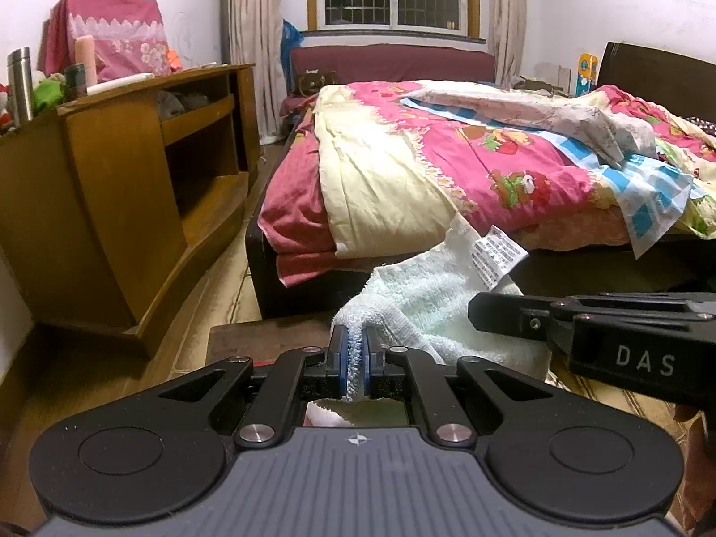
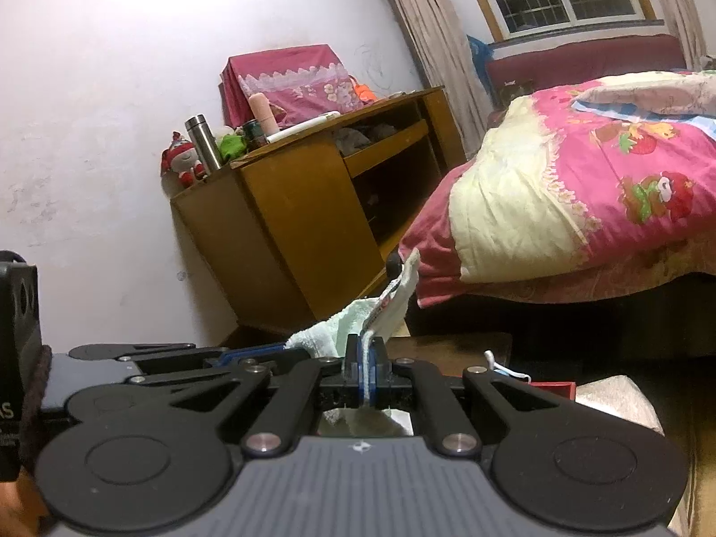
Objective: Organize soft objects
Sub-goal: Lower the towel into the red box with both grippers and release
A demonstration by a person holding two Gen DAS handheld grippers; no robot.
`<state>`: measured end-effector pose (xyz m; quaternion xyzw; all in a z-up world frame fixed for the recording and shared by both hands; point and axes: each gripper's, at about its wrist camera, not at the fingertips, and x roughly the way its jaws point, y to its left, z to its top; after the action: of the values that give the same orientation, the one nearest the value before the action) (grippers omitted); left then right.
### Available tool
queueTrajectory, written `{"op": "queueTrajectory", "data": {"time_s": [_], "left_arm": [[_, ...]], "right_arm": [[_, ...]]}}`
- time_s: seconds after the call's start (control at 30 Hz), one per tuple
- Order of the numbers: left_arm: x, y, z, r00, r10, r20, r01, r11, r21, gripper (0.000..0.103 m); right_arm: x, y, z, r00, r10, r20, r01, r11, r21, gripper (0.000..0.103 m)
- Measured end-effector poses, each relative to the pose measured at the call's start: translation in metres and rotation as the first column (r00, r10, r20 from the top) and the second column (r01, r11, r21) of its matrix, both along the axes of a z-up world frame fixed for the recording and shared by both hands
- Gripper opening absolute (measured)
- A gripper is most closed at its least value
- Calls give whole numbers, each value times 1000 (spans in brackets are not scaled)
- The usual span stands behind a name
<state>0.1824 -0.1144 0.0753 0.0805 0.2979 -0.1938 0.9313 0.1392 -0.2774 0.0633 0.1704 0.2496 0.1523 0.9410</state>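
A pale mint terry towel (image 1: 429, 308) is pinched along its edge by the left gripper (image 1: 356, 358), jaws closed tight on a looped hem between blue pads. Another edge of the same towel is clamped in the right gripper (image 2: 368, 369), jaws likewise shut on the cloth, with a printed care label (image 1: 496, 255) seen standing up beside it. The towel is held slack between the two, above the near corner of a dark low table (image 1: 268, 340). Open wooden floor (image 1: 219, 277) is left between a boxy wooden cabinet (image 1: 134, 179) and the bed (image 1: 447, 156), which is draped in a rumpled pink and cream quilt.
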Motion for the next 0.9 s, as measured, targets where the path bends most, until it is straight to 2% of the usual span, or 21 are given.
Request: {"op": "queueTrajectory", "data": {"time_s": [0.23,0.4,0.5,0.57,0.67,0.77,0.83,0.9], "left_arm": [[30,-15,-19,1000,10,-15,-9,999,36,1],[51,-29,-42,999,21,-45,-18,997,76,1],[59,-32,-57,997,28,-78,-20,996,91,3],[61,-32,-65,994,28,-108,-18,995,97,7],[62,-28,-76,988,49,-143,-33,993,116,17],[62,-21,-85,980,70,-187,-50,992,112,17],[60,-17,-89,975,82,-208,-58,991,122,17],[57,-13,-91,971,88,-224,-61,990,124,17]], "right_arm": [[22,-9,-19,999,-35,0,35,999,4,0],[41,-19,-42,997,-75,-32,75,997,-9,0],[53,-26,-60,993,-93,-76,92,996,-17,0],[60,-28,-71,987,-103,-121,99,994,-35,0],[67,-28,-88,970,-116,-214,98,991,-94,0],[70,-27,-100,948,-142,-285,105,984,-140,0],[70,-29,-106,931,-161,-327,114,981,-157,17],[66,-31,-110,926,-178,-332,126,977,-172,17]]}}
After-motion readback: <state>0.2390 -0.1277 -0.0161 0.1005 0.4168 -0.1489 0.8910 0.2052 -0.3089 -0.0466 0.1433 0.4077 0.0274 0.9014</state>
